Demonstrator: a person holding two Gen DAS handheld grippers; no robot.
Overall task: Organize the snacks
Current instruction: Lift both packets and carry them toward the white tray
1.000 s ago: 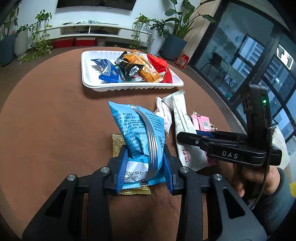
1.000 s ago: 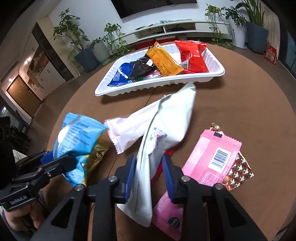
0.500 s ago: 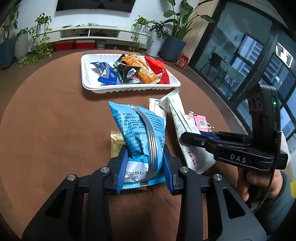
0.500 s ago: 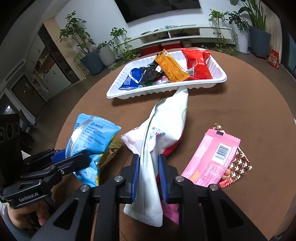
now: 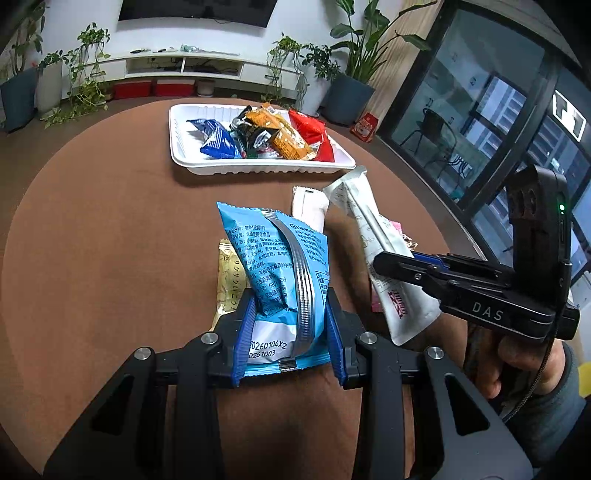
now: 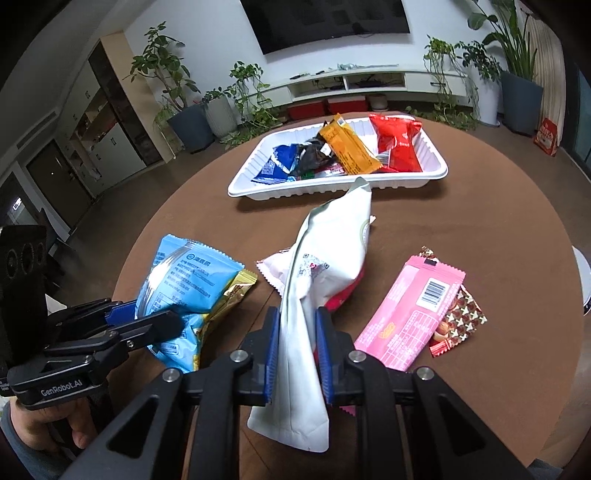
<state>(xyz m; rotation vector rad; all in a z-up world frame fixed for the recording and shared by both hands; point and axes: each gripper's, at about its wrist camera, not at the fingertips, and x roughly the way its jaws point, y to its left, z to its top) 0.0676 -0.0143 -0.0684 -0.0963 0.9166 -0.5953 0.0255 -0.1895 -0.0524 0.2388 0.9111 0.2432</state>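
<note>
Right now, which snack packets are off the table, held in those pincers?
Two: the light blue packet in the left gripper, and the white pouch in the right gripper. The pink packet lies flat.

white wall [image 6: 207,44], wall-mounted tv [image 6: 332,22], potted plants [image 5: 354,66], dark windows [image 5: 491,122].

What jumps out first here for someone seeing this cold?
Two packets held up at once: the left gripper clamps a light blue snack bag, the right gripper a white pouch, both above the brown table. Beyond them sits a white tray already holding several bright snacks.
</note>
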